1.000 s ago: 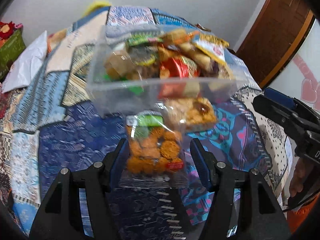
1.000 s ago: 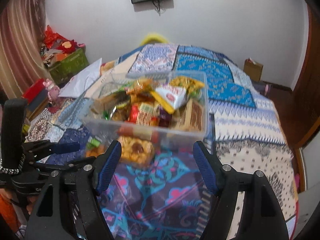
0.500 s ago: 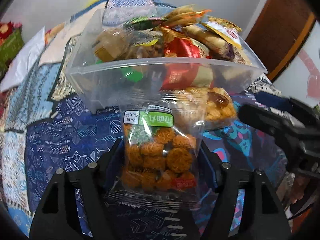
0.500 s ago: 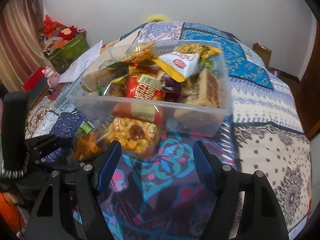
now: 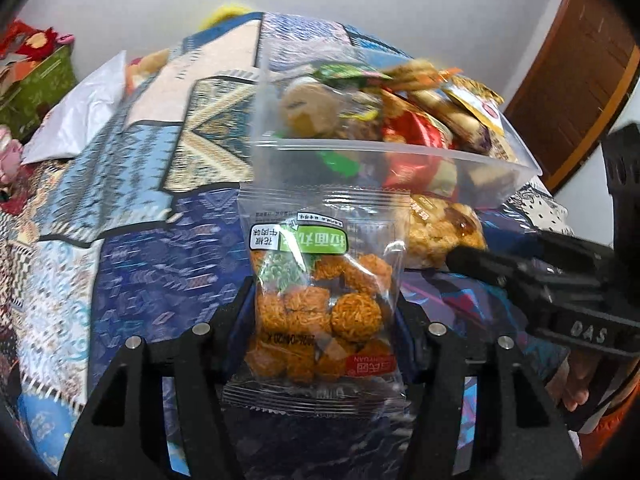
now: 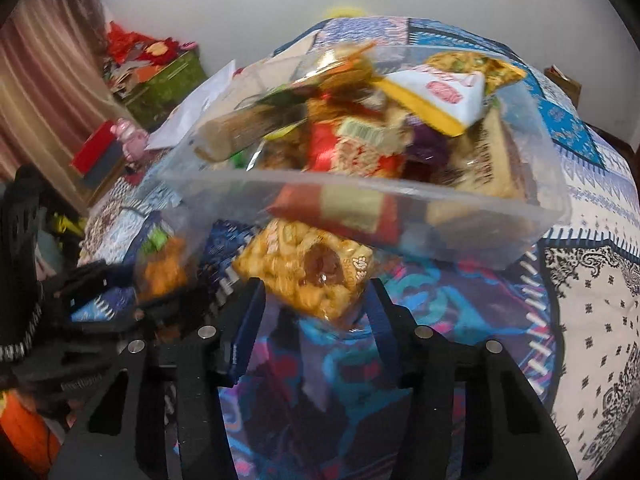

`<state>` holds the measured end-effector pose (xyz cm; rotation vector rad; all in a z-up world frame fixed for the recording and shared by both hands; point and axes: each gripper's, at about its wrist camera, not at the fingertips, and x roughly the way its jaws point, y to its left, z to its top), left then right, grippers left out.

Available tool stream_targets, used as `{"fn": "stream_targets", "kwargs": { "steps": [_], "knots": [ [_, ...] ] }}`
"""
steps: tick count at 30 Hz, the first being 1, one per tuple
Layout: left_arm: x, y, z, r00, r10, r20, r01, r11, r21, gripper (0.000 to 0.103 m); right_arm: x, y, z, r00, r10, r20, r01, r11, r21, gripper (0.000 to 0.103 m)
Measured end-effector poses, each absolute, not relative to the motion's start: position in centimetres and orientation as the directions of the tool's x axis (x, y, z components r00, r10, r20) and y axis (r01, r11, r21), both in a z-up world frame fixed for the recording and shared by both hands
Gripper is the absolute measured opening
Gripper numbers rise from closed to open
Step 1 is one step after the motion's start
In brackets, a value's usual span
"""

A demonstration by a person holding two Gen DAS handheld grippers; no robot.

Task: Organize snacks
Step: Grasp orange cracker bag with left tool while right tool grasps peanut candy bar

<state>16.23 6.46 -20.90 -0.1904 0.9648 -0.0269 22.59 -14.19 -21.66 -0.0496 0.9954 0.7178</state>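
Most of the snacks already sit piled in the clear tub [image 5: 384, 160] on the bed [image 5: 132, 248]; two packets remain outside it, right at its near wall. Our left claw [image 5: 324, 320] has just been closing and now pinches the bag of orange noodle balls [image 5: 320, 300]. Our right claw [image 6: 310, 320] has been closing too, flanking the caramel popcorn packet [image 6: 308, 272], though we can't tell whether its pads grip yet. Both still need dropping in.
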Motion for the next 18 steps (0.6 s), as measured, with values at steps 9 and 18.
{"fn": "stream_targets", "kwargs": {
  "steps": [9,18],
  "knots": [
    [13.6,8.6,-20.2,0.579,-0.089,-0.810,-0.097,0.979,-0.177,0.059,19.9,-13.1,-21.1,0.322,0.508,-0.799,-0.643,0.737,0.209,0.047],
    [13.3,8.9,-20.0,0.582,-0.122,-0.804,-0.088,0.973,-0.212,0.059,23.6,-11.8,-20.9,0.340,0.464,-0.818,-0.670,0.730,0.135,0.061]
  ]
}}
